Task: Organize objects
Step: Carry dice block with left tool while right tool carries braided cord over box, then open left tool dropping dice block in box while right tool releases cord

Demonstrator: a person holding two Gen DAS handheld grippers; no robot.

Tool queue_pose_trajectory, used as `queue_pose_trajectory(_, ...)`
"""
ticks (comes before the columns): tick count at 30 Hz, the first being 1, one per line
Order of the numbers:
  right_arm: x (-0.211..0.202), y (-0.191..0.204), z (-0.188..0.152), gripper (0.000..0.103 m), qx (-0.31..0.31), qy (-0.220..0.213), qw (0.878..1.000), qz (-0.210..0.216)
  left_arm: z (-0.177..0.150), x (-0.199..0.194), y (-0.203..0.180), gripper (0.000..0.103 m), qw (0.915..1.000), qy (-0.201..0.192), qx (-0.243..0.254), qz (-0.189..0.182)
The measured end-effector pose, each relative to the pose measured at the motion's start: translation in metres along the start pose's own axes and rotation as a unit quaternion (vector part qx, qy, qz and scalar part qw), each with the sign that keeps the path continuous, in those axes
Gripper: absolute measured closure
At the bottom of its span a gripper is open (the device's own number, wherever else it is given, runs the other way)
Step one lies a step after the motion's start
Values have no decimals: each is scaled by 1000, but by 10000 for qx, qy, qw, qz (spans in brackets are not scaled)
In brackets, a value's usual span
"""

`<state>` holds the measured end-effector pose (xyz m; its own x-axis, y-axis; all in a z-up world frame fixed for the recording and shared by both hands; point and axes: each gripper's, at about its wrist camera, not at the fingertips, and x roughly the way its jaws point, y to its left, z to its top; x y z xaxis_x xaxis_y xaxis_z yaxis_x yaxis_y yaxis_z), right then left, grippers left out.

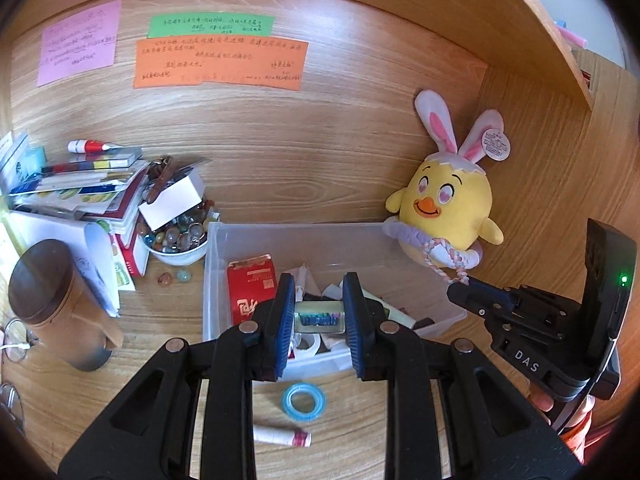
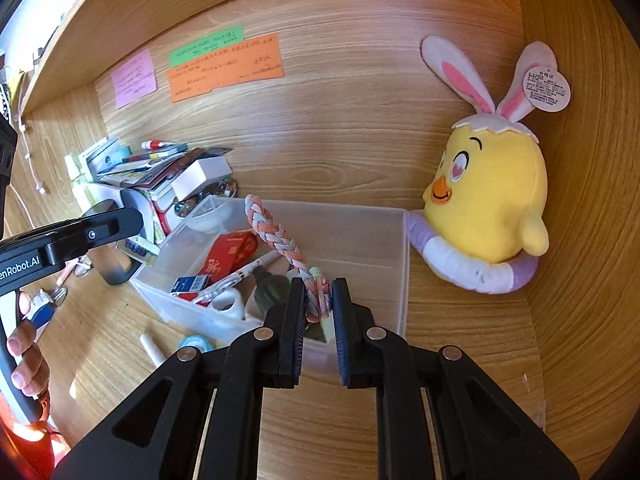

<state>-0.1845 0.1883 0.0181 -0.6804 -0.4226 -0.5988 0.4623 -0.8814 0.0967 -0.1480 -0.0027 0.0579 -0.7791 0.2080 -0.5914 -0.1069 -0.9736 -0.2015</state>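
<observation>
A clear plastic bin stands on the wooden desk and holds a red packet and other small items. My left gripper is shut on a small clear box with blue contents, held over the bin's front part. My right gripper is shut on a braided pink, orange and white rope, held above the bin; the rope also shows in the left wrist view beside the right gripper's tip.
A yellow chick plush with rabbit ears sits at the back right. A bowl of marbles, stacked books and a brown tumbler stand left. A blue tape ring and a white tube lie before the bin.
</observation>
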Motion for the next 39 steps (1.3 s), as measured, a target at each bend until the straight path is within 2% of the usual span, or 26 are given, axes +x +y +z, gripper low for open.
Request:
queue_pose_trajectory(12, 38, -7, -1, 91, 16, 338, 9991, -245, -4, 47, 5, 79, 9991, 414, -51, 90)
queue_pose_trajectory(22, 61, -12, -10, 91, 154, 622, 9979, -117, -11, 64, 10, 79, 9982, 600, -26, 80)
queue_pose_trajectory(29, 66, -3, -11, 90, -19, 659, 9976, -191, -14, 67, 1, 79, 9978, 626, 166, 135)
queue_pose_trajectory(32, 65, 0, -11, 90, -95, 653, 9975, -245, -14, 66, 1, 73, 9977, 650, 157, 115)
queue_pose_trajectory(33, 65, 0, -11, 90, -104, 664, 9974, -258, -14, 64, 2, 67, 9978, 639, 153, 114)
queue_pose_trajectory(35, 63, 0, -10, 84, -103, 683, 9973, -248, -13, 59, 2, 57, 9981, 580, 147, 138)
queue_pose_trajectory(37, 60, -1, -9, 73, -88, 668, 9975, -222, -13, 51, 2, 49, 9985, 492, 187, 169)
queue_pose_trajectory(39, 57, 1, -9, 69, -100, 622, 9977, -242, -12, 45, 1, 43, 9986, 433, 240, 207)
